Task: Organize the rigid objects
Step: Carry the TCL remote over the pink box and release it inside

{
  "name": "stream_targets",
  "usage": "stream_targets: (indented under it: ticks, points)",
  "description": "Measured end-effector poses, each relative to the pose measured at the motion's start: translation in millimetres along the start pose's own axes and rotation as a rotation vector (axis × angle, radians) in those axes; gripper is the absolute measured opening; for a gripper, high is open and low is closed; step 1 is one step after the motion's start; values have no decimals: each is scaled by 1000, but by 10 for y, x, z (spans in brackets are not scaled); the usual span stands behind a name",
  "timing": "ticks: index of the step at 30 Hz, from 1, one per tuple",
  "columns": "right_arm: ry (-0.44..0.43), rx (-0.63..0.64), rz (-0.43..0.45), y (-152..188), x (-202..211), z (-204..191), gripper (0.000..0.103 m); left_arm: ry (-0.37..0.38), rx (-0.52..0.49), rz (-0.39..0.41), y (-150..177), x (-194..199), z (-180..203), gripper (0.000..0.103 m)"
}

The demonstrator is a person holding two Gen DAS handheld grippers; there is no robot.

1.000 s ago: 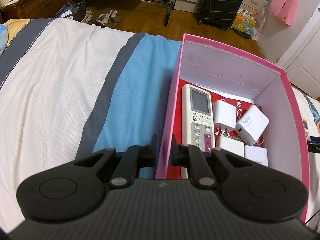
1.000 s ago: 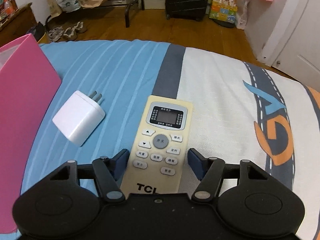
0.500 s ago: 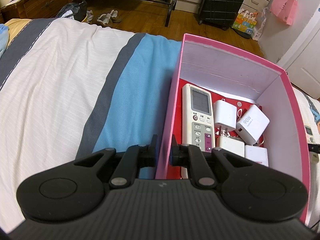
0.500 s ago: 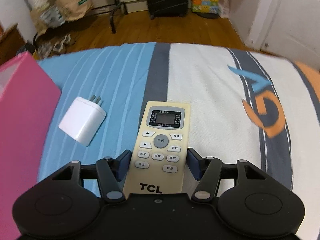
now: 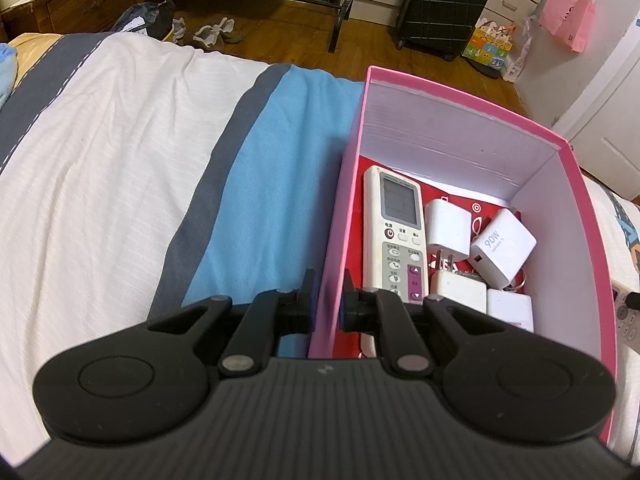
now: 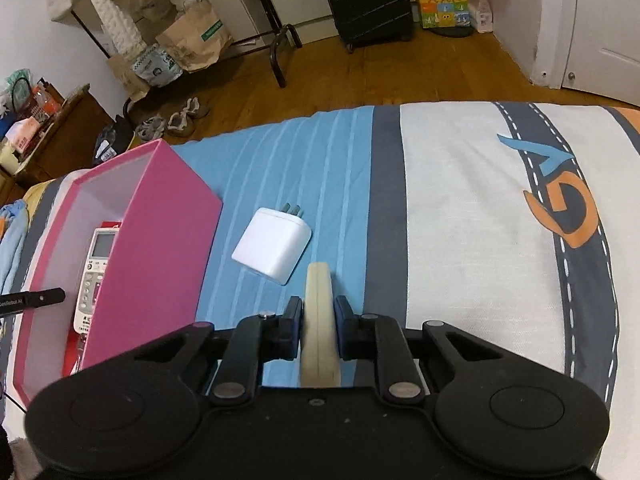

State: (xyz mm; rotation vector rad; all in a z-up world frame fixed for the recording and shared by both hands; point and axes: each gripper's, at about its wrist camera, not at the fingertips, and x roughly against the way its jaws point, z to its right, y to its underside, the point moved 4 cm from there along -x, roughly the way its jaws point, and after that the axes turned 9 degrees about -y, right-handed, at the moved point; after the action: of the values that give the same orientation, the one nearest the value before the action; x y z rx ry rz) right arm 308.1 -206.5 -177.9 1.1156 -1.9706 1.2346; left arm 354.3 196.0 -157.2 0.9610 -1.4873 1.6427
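My left gripper (image 5: 328, 292) is shut on the left wall of the pink box (image 5: 340, 240) on the bed. Inside lie a white remote (image 5: 394, 236) and several white chargers (image 5: 502, 246). My right gripper (image 6: 318, 320) is shut on the yellowed TCL remote (image 6: 319, 312), held on edge above the blue stripe of the bedspread. A white charger (image 6: 272, 246) with its prongs pointing away lies on the bed just ahead and left of it. The pink box (image 6: 160, 248) stands to the left in the right wrist view.
The striped bedspread (image 5: 120, 184) covers the bed. Its far edge drops to a wooden floor with shoes (image 6: 172, 122), paper bags, a metal rack and a black suitcase (image 5: 444, 4). A door (image 6: 604, 28) is at the far right.
My right gripper has closed on the TCL remote and lifted it, turning it onto its edge. The view has risen and shows the box's inside. The left gripper has not moved.
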Motion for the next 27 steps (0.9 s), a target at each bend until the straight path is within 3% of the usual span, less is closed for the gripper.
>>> stream_targets:
  ticks: [4, 8, 13, 16, 21, 23, 27]
  points:
    - [4, 24, -34, 20, -15, -55, 21, 3, 5, -3, 7, -4, 5, 10]
    - [18, 39, -157, 145, -175, -78, 20, 4, 7, -3, 7, -5, 3, 10]
    - [30, 48, -100, 100, -95, -180, 20, -2, -17, 12, 19, 6, 38, 8]
    - [-37, 40, -20, 26, 146, -283, 20, -6, -19, 15, 30, 4, 55, 7]
    - [-272, 45, 110, -27, 508, -695, 20, -17, -14, 16, 38, 2, 95, 7]
    - [-382, 94, 104, -16, 521, -1011, 20, -17, -13, 16, 40, 7, 96, 7]
    - [-442, 207, 16, 135, 278, -1544, 20, 10, 9, 7, 32, 14, 38, 6]
